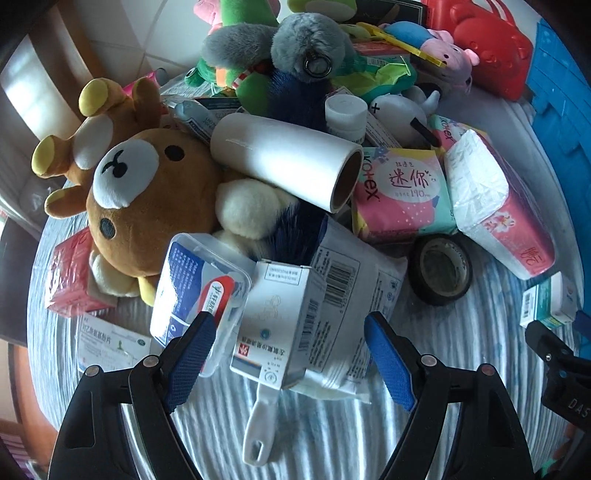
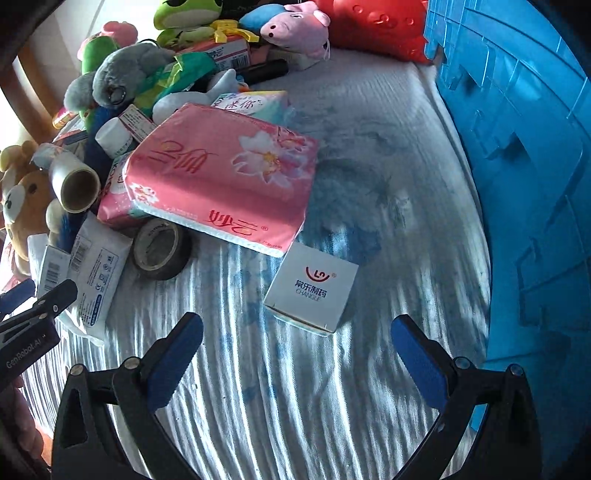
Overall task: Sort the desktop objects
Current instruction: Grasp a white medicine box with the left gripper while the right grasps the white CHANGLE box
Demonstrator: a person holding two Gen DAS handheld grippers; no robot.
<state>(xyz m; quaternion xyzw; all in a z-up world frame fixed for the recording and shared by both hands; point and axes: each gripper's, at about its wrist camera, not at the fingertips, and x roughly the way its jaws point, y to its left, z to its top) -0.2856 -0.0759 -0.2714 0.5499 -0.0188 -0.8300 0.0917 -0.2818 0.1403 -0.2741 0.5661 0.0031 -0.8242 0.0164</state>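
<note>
A heap of desktop objects covers the striped cloth. My left gripper (image 1: 290,354) is open, its blue pads on either side of a white medicine box (image 1: 280,325) that lies over a white lint-roller handle (image 1: 260,424). Just behind are a clear plastic case (image 1: 199,291), a brown bear plush (image 1: 147,199) and a white roll (image 1: 284,158). My right gripper (image 2: 295,354) is open over bare cloth, just short of a small white box (image 2: 312,288). A pink tissue pack (image 2: 225,184) and a black tape roll (image 2: 160,249) lie beyond it.
A blue plastic crate (image 2: 517,184) walls the right side. A red bag (image 2: 373,26), a pink pig plush (image 2: 295,26) and green and grey plush toys (image 2: 122,74) crowd the far end. Open cloth (image 2: 388,166) lies between the pile and the crate.
</note>
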